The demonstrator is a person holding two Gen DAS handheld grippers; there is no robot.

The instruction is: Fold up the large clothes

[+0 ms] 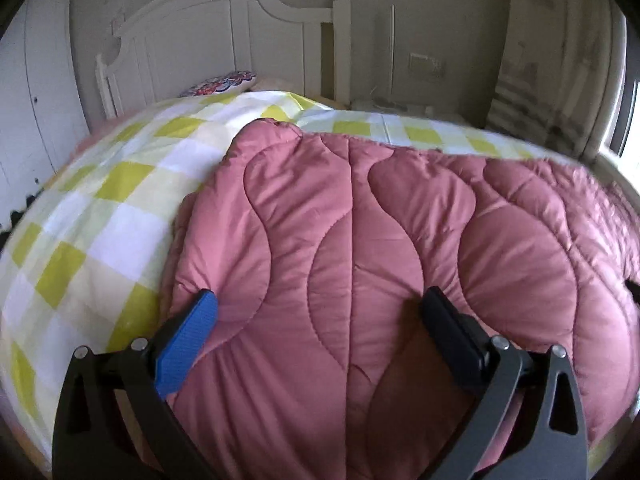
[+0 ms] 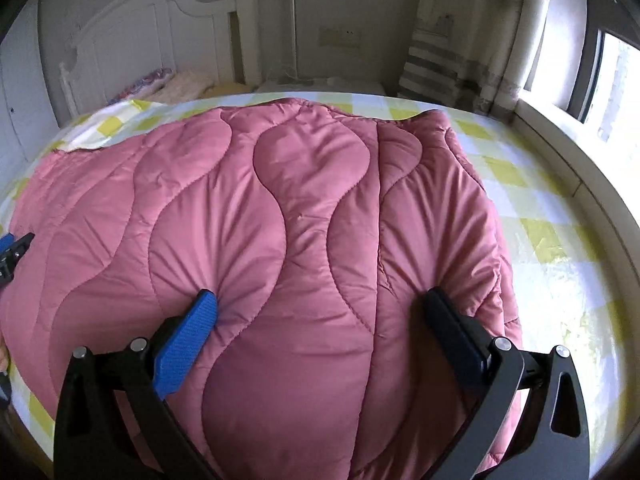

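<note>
A large pink quilted padded garment lies spread across the bed, also filling the right wrist view. My left gripper is open, its fingers pressed down onto the near left part of the garment, close to its left edge. My right gripper is open, fingers pressed onto the near right part, beside the garment's right edge. The left gripper's tip shows at the far left of the right wrist view.
The bed has a yellow-and-white checked sheet, also seen at the right. A white headboard and pillows stand at the far end. A window sill and curtain border the right side.
</note>
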